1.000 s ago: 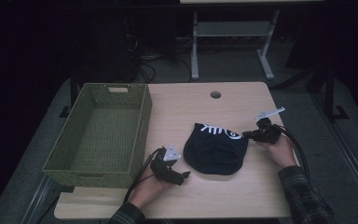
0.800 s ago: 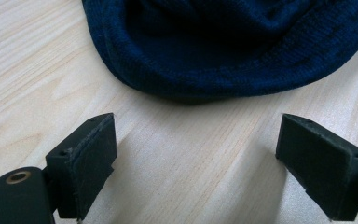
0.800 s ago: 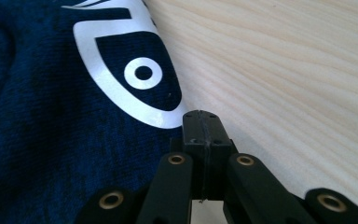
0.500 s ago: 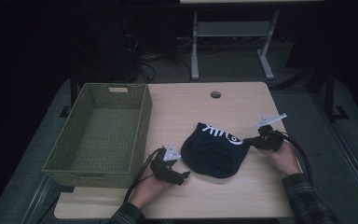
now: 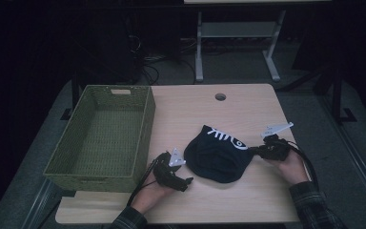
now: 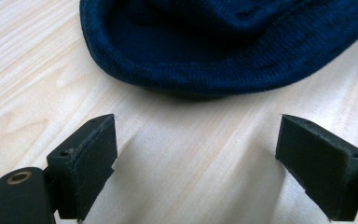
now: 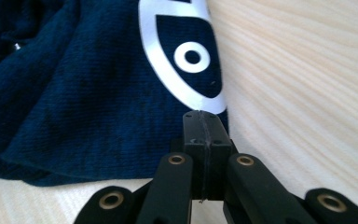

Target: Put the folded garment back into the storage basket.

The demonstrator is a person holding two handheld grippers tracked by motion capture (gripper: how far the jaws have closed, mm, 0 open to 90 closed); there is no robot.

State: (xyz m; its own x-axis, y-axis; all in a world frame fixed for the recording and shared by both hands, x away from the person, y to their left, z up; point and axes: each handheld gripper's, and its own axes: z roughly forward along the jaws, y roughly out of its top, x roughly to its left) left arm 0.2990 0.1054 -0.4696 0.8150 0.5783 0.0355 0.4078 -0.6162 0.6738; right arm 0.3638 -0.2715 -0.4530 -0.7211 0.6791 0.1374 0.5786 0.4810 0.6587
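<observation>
A dark navy knit cloth (image 5: 217, 155) with a white fish-bone print lies bunched on the wooden table (image 5: 190, 112), toward its front. My right gripper (image 5: 254, 150) is at the cloth's right corner, and that corner is drawn out to a point. In the right gripper view the jaws (image 7: 204, 116) are pressed together on the cloth (image 7: 74, 93) at its hem, beside the white print. My left gripper (image 5: 186, 183) rests on the table at the cloth's lower left. Its jaws (image 6: 196, 154) stand wide open, with bare wood between them and the cloth's rolled edge (image 6: 223, 42) just ahead.
An empty green woven basket (image 5: 147, 121) stands along the table's left side, close to my left hand. A round cable hole (image 5: 220, 97) is near the far edge. Beyond the table are a dark floor, cables and a white stand (image 5: 233, 33).
My right gripper has moved a little toward the table's near edge, and the cloth's right corner has come with it. The left gripper has stayed put.
</observation>
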